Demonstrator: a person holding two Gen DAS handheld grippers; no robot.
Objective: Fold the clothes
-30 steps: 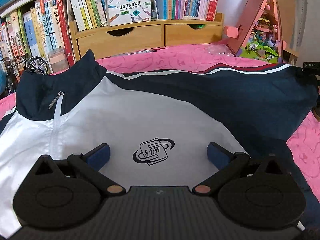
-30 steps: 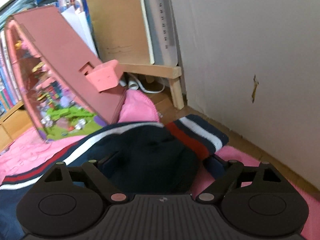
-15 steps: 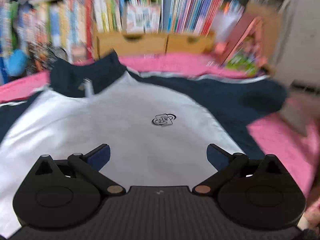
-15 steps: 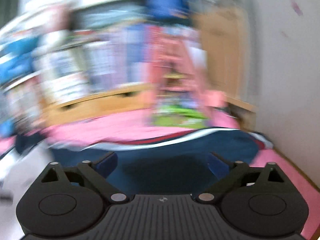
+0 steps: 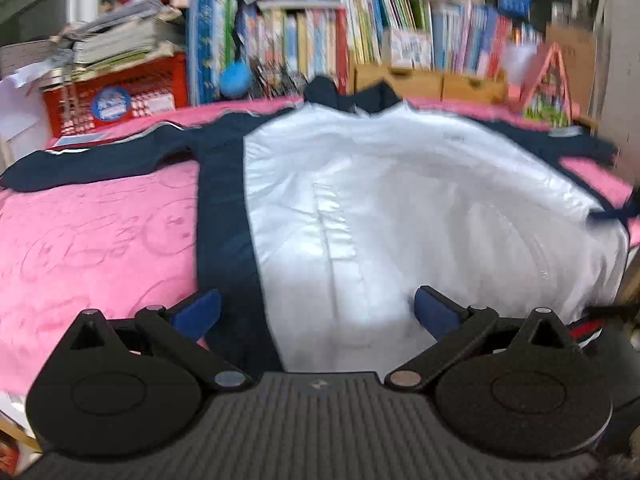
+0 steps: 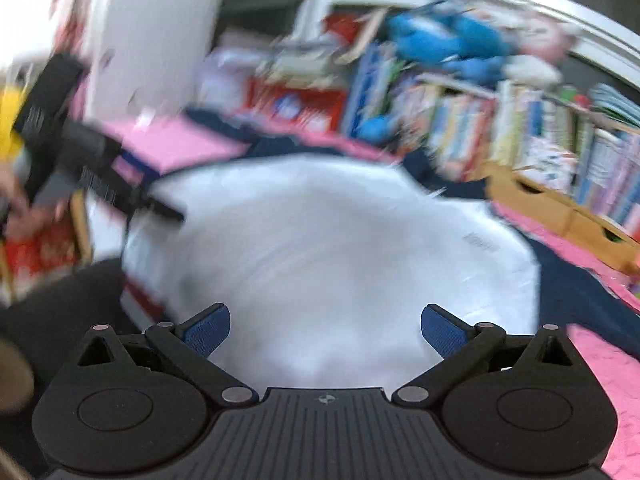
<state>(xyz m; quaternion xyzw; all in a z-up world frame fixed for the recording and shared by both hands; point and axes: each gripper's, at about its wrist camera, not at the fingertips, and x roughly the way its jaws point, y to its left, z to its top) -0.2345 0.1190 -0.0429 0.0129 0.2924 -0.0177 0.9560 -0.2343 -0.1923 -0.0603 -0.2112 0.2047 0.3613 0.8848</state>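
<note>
A white and navy zip jacket (image 5: 400, 208) lies spread flat on the pink cover (image 5: 100, 236), collar at the far side, sleeves out to both sides. My left gripper (image 5: 318, 312) is open and empty above the jacket's near hem, by its navy side panel. My right gripper (image 6: 325, 330) is open and empty over the white body of the jacket (image 6: 320, 236). The left gripper (image 6: 92, 164) shows at the left of the blurred right wrist view.
A bookshelf (image 5: 360, 44) with wooden drawers (image 5: 432, 80) stands behind the bed. A red crate (image 5: 120, 96) sits at the back left, a pink toy house (image 5: 548, 84) at the back right. The bed's near edge lies just below the grippers.
Both grippers have pulled back from the collar and right sleeve to the jacket's near hem. The right wrist view has swung left and now faces the white body.
</note>
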